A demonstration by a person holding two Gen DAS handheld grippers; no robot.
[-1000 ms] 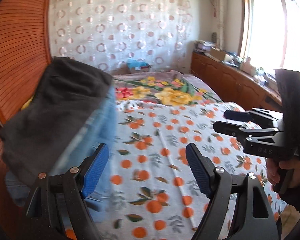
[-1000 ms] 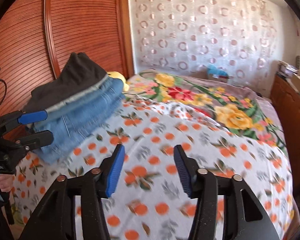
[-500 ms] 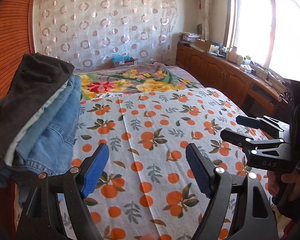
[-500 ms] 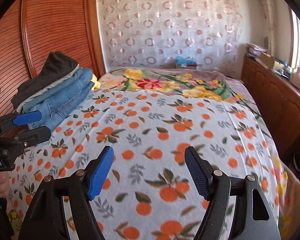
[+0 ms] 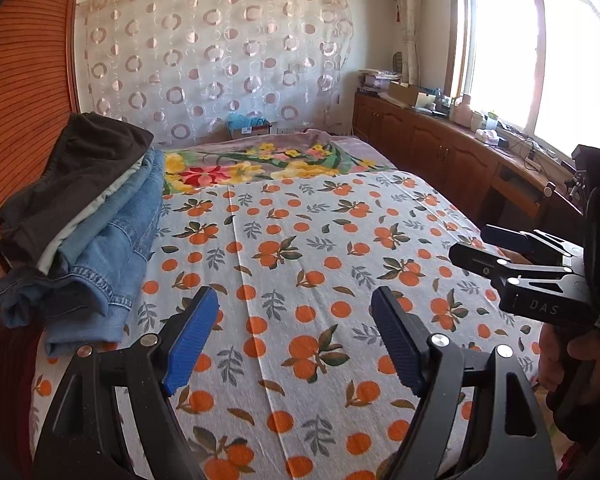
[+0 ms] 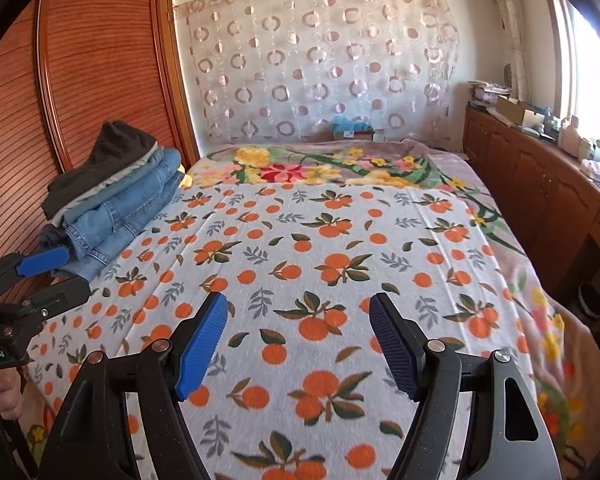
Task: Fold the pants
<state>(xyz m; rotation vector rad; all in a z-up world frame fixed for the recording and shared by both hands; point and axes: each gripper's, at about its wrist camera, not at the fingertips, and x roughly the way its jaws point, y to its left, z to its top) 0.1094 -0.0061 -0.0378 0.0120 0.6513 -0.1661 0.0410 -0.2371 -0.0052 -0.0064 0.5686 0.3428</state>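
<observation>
A stack of folded pants (image 5: pixel 84 224) lies at the bed's left edge against the wooden wall, blue jeans below, a dark pair on top; it also shows in the right wrist view (image 6: pixel 116 196). My left gripper (image 5: pixel 294 340) is open and empty above the orange-print sheet (image 5: pixel 300 264), to the right of the stack. My right gripper (image 6: pixel 296 344) is open and empty above the sheet's middle (image 6: pixel 320 264). Each gripper shows in the other's view: the right one (image 5: pixel 512 252) at the right edge, the left one (image 6: pixel 40 272) at the left edge.
A ribbed wooden wall (image 6: pixel 80 80) runs along the bed's left side. A floral blanket (image 6: pixel 320 168) covers the far end, with a circle-print curtain (image 6: pixel 320 60) behind. A wooden cabinet (image 6: pixel 540 184) with clutter runs along the right under the window.
Both grippers have pulled back from the stack of pants and swung toward the middle of the bed. The stack now sits farther off to the left. Both stay open.
</observation>
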